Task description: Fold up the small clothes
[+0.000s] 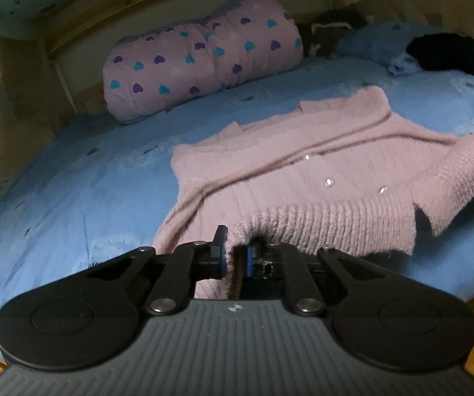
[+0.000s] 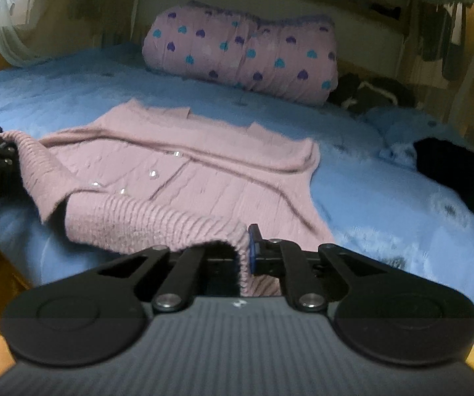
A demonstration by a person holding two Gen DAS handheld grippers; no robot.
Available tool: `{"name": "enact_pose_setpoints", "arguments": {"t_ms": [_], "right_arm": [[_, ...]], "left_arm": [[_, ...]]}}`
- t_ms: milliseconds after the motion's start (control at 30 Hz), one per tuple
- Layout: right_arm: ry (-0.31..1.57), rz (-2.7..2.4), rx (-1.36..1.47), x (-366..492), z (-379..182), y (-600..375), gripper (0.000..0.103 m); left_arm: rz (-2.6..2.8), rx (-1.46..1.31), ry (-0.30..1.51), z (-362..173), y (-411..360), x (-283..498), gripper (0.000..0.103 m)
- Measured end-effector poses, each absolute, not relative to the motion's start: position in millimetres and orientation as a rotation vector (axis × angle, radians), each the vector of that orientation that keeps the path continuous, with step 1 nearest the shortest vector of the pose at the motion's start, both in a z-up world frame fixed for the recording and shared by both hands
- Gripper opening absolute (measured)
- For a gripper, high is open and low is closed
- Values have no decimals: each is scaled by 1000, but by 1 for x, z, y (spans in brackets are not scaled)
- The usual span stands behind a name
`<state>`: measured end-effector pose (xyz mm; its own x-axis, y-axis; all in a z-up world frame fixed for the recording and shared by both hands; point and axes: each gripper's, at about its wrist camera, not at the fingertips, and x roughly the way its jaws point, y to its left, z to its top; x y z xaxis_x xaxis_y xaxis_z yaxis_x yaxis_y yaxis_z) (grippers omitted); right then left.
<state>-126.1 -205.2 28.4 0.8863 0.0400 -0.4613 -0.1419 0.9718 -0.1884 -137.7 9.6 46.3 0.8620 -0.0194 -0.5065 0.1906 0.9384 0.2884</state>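
1. While the pink knitted cardigan (image 1: 303,165) lies spread on the blue bedsheet (image 1: 72,181), its ribbed hem nearest the cameras is raised off the sheet at two places.
2. At one corner of that hem the left gripper (image 1: 233,257) is clenched on the knit; the fabric passes between its blue-padded fingers (image 1: 249,259) and hangs down behind them.
3. At the other hem corner the right gripper (image 2: 245,257) is clamped the same way; the ribbed edge folds over and drops between its jaws; the left gripper shows at the left edge of the right wrist view, beside the cardigan's lifted flap.
4. Small shiny buttons (image 2: 152,174) run along the cardigan's front.
5. Behind the cardigan, against the headboard, sits a rolled pink quilt with hearts (image 2: 243,52); a black garment (image 2: 458,175) lies well apart on the sheet, to the right.
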Motion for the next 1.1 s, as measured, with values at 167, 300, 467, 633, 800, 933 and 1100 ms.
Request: {"name": "enact_pose_setpoints", "arguments": {"t_ms": [167,300,467,633,800,933,1100], "right_arm": [[427,95,-259,-113,38,-202,8],[380,81,-279,-100,45,-201,8],[337,76,-290,-76,57,-203,8],[287,71,-330,-49,67,-203,7],[225,55,-375,-23,73,-199,7],[189,43,-414,3,75,-197,7],[166,9,-423,45,75,-201,7]], "left_arm": [[-101,306,496,59,9,-124,11],[-96,296,473,69,6,-109,11],[-93,314,448,81,2,-76,10],[-85,322,398,95,-5,-40,10],[-81,327,351,107,-13,-1,10],[-74,335,326,112,-18,38,10],[-66,347,323,107,-22,91,10]]}}
